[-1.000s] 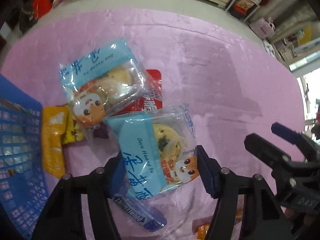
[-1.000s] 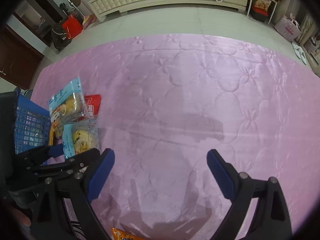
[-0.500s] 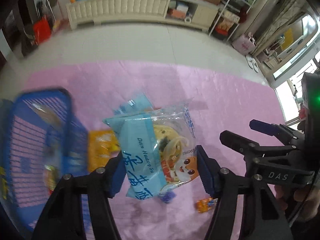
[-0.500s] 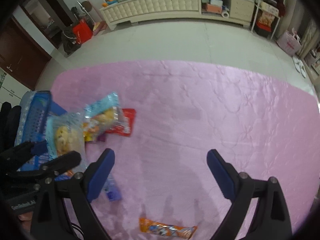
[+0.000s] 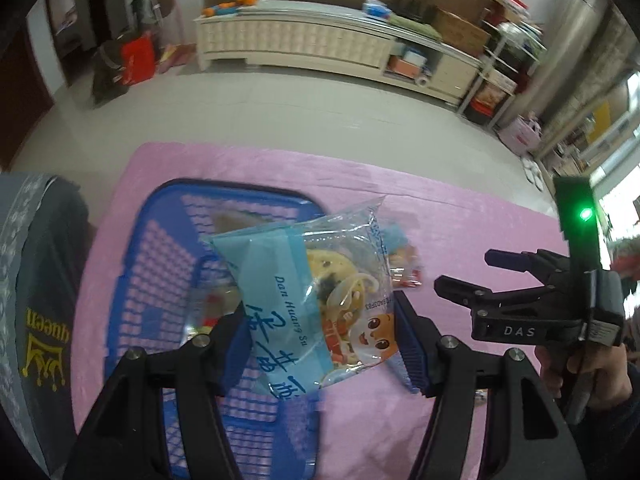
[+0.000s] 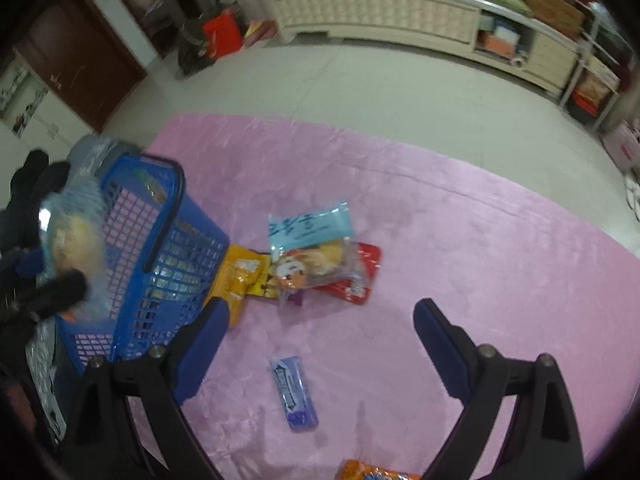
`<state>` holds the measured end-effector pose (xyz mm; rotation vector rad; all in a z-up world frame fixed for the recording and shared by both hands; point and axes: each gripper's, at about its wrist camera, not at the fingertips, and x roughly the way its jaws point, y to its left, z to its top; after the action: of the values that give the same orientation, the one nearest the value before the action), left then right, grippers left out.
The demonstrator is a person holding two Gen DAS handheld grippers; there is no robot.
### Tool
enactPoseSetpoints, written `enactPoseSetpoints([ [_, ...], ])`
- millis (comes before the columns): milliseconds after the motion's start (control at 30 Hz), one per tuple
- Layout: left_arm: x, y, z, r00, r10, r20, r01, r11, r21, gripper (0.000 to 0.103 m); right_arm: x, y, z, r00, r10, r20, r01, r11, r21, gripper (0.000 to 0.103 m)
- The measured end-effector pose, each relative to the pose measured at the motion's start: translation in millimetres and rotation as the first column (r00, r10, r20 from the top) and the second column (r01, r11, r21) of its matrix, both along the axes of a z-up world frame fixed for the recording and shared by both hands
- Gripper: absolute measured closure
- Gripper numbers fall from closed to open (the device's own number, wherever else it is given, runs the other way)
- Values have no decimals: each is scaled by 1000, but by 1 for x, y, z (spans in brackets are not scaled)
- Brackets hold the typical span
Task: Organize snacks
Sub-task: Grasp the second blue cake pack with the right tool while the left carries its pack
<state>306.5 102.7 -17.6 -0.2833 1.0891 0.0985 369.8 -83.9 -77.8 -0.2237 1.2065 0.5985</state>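
Note:
My left gripper (image 5: 320, 340) is shut on a light-blue pastry packet (image 5: 312, 300) and holds it in the air over the blue plastic basket (image 5: 160, 248). In the right wrist view the same packet (image 6: 72, 240) is blurred above the basket (image 6: 168, 256) at the left. My right gripper (image 6: 320, 344) is open and empty above the pink cloth; it also shows at the right of the left wrist view (image 5: 480, 276). On the cloth lie a second blue pastry packet (image 6: 312, 244) on a red packet (image 6: 360, 276), a yellow packet (image 6: 240, 276), a small purple bar (image 6: 294, 392) and an orange packet (image 6: 376, 472).
The pink cloth (image 6: 480, 240) covers the table. The basket stands at its left end and holds some wrapped snacks (image 5: 212, 300). A grey garment with a yellow crown print (image 5: 44, 320) lies at the far left. Beyond are the tiled floor and a white cabinet (image 6: 380, 12).
My left gripper has lifted the blue pastry packet off the pile and carried it left over the basket. My right gripper has risen and pulled back, still open.

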Motion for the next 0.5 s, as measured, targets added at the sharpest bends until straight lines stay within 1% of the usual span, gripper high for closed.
enactPoseSetpoints([
  [100, -5, 21, -8, 998, 58, -13, -59, 998, -20, 41, 9, 19, -17, 999, 31, -6, -31, 999, -36, 8],
  [167, -7, 26, -11, 997, 72, -15, -73, 997, -15, 41, 15, 26, -28, 999, 31, -20, -32, 998, -49, 8],
  [267, -7, 34, -16, 995, 98, -28, -98, 995, -4, 41, 27, 39, -47, 997, 31, -64, -35, 997, -66, 8],
  [300, -7, 44, -18, 993, 115, -37, -116, 993, -16, 41, 30, 42, -53, 997, 32, -75, -37, 997, -71, 8],
  [367, -8, 51, -24, 984, 169, -58, -172, 983, -70, 41, 39, 51, -64, 996, 24, -85, -32, 995, -95, 8],
  [400, -8, 51, -27, 982, 176, -63, -181, 980, -85, 41, 41, 53, -68, 996, 16, -84, -26, 993, -112, 8],
  [433, -7, 49, -30, 983, 173, -63, -178, 980, -84, 41, 46, 56, -75, 997, 3, -83, -14, 991, -135, 8],
  [500, -5, 44, -33, 986, 152, -64, -156, 986, -65, 41, 49, 59, -83, 996, -4, -93, -8, 991, -133, 8],
])
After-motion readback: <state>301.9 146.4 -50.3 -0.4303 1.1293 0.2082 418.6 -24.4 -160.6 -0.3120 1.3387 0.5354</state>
